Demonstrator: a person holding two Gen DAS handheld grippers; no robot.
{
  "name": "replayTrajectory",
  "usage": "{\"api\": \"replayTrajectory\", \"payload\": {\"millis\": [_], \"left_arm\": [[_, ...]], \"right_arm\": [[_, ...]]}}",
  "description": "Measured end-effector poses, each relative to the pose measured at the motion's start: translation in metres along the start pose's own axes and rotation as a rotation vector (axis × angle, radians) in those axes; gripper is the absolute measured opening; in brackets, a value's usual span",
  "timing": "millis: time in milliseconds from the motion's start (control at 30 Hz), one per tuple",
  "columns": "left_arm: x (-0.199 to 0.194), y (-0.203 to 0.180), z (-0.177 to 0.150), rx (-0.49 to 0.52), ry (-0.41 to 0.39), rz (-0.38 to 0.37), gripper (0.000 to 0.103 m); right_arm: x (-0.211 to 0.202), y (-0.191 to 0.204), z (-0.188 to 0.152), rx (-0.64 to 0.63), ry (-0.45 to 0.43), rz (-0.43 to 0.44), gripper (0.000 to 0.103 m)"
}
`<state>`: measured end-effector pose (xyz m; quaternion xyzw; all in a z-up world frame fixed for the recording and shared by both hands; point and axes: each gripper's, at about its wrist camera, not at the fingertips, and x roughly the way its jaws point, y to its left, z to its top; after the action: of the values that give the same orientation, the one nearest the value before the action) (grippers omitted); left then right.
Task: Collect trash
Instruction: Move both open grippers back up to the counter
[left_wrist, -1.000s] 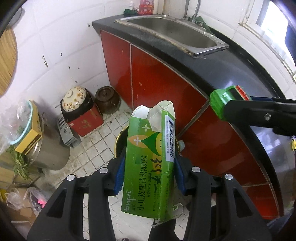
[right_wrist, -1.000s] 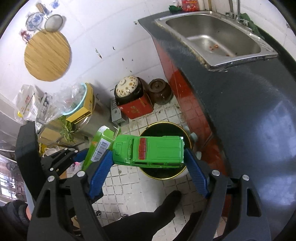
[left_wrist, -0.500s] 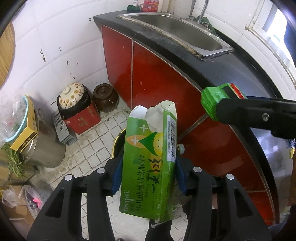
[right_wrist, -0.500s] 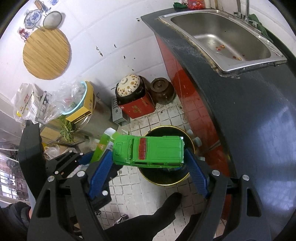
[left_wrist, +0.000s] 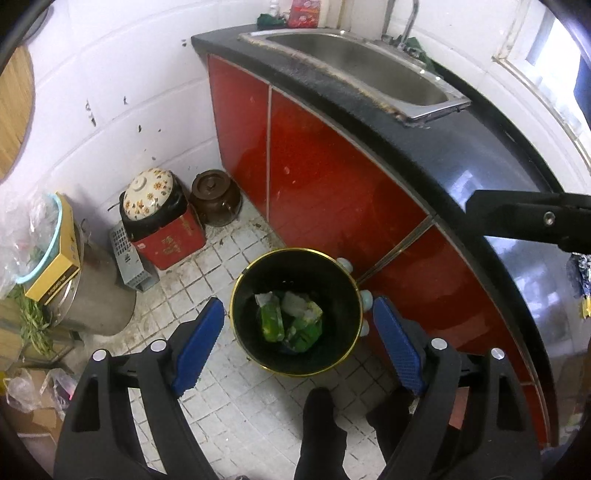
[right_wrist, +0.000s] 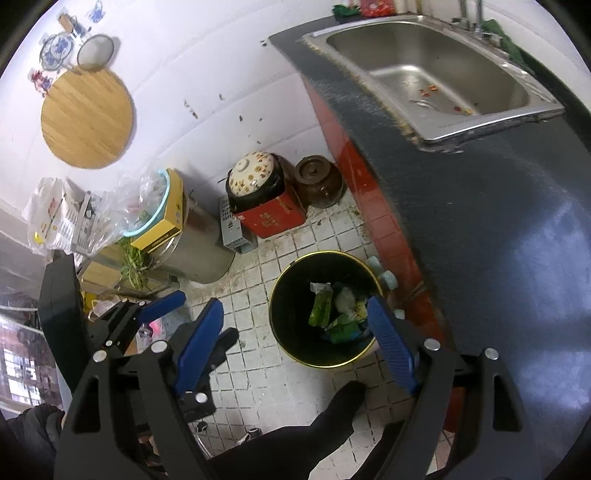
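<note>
Below, black bin (left_wrist: 295, 310) with green cartons (left_wrist: 271, 321) inside; left gripper (left_wrist: 297, 334) opening, right gripper (right_wrist: 295, 339) apart, both empty.

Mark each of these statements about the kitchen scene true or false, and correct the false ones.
1. The black bin stands on the tiled floor beside the red cabinet. True.
2. The left gripper holds a green carton. False: nothing is between its jaws, which are opening. The green carton lies inside the bin.
3. The right gripper has nothing between its jaws. True.
4. The brown jar sits on the counter next to the sink. False: it sits on the floor at the corner of the cabinet.
5. The sink is stacked with dishes. False: only a few small scraps lie in it.
</note>
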<state>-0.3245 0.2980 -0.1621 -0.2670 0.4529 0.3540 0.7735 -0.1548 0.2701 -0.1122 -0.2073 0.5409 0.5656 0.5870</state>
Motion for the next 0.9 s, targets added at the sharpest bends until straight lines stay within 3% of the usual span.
{"api": "replayTrajectory", "payload": {"millis": [167,333,633,767,900], "left_arm": [[-0.013,-0.039,0.017,0.106,-0.036,-0.046,0.094],[-0.022,-0.131,0.036,0.326,-0.051,-0.158,0.095],[-0.052,-0.343,0.031,0.759,-0.117,-0.409,0.095],[-0.063,-0.422,0.013,0.911,-0.139,-0.490,0.095],[-0.062,-0.477,-0.004,1.018,-0.149,-0.527,0.095]], "right_arm": [[-0.057,-0.045,-0.015,0.092,-0.097,-0.041,0.082],[-0.134,-0.107,-0.047,0.198,-0.227,-0.185,0.087],[-0.270,-0.233,-0.162,0.477,-0.405,-0.500,0.087],[-0.312,-0.275,-0.217,0.615,-0.447,-0.574,0.087],[-0.337,-0.310,-0.261,0.725,-0.476,-0.609,0.087]]}}
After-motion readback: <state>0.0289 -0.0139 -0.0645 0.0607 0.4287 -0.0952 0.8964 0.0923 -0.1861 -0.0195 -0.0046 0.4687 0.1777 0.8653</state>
